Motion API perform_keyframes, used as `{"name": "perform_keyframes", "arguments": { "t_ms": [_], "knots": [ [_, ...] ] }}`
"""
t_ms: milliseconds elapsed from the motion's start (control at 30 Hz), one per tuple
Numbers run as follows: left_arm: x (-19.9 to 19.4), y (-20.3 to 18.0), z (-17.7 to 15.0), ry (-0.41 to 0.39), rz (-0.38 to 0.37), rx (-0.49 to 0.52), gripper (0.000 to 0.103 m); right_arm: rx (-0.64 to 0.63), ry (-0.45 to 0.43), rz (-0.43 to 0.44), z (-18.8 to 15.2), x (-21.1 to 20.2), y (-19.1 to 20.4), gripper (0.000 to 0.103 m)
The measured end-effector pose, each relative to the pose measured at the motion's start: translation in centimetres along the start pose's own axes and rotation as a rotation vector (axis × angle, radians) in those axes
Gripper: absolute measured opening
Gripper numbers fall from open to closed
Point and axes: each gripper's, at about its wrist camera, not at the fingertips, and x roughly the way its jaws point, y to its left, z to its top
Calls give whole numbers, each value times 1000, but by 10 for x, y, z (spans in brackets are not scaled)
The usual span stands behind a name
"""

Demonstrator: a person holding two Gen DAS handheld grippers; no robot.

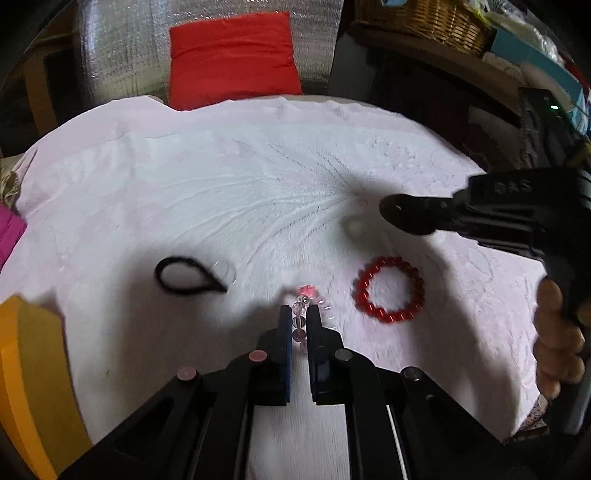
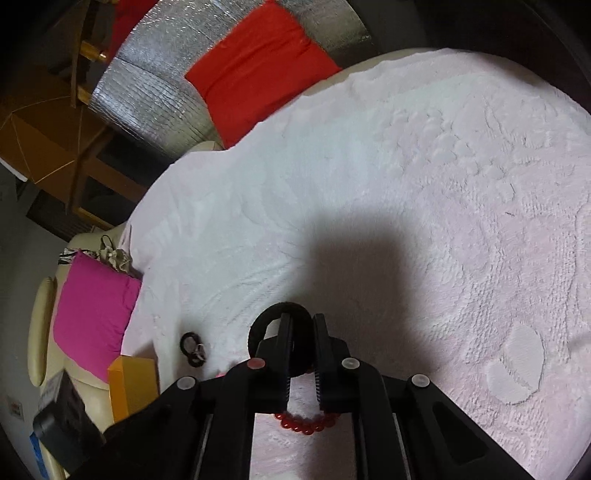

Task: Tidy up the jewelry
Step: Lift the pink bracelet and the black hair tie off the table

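My left gripper point(image 1: 299, 314) is shut on a clear and pink bead bracelet point(image 1: 300, 320) with a small pink flower charm, just above the white cloth point(image 1: 221, 192). A red bead bracelet point(image 1: 388, 290) lies on the cloth to its right and shows under my right gripper in the right wrist view point(image 2: 303, 424). A black hair tie point(image 1: 186, 277) lies to the left. My right gripper point(image 2: 303, 321), seen in the left wrist view point(image 1: 402, 216), is shut on a black hair tie point(image 2: 273, 317) above the cloth. Another small black tie point(image 2: 192, 349) lies at left.
An orange box point(image 1: 33, 387) stands at the cloth's near left edge, also in the right wrist view point(image 2: 135, 384). A red cushion point(image 1: 232, 55) and silver padding lie behind the cloth. A magenta cushion point(image 2: 92, 314) is at left. A wicker basket point(image 1: 424, 22) stands far right.
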Motion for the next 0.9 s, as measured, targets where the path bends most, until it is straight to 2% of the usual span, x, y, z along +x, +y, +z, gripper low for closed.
{"name": "perform_keyframes", "arguments": {
  "t_ms": [333, 600, 700, 900],
  "knots": [
    [-58, 13, -46, -44, 11, -45, 7, -61, -21, 53, -26, -4, 40, 11],
    [-35, 27, -75, 7, 39, -104, 7, -97, 11, 48, -40, 1, 52, 11],
    [-31, 26, -80, 12, 28, -117, 8, -108, 27, 40, -40, 6, 53, 11],
    [-22, 27, -87, 23, 16, -145, 32, -116, 37, 45, -41, 11, 56, 11]
  ]
}}
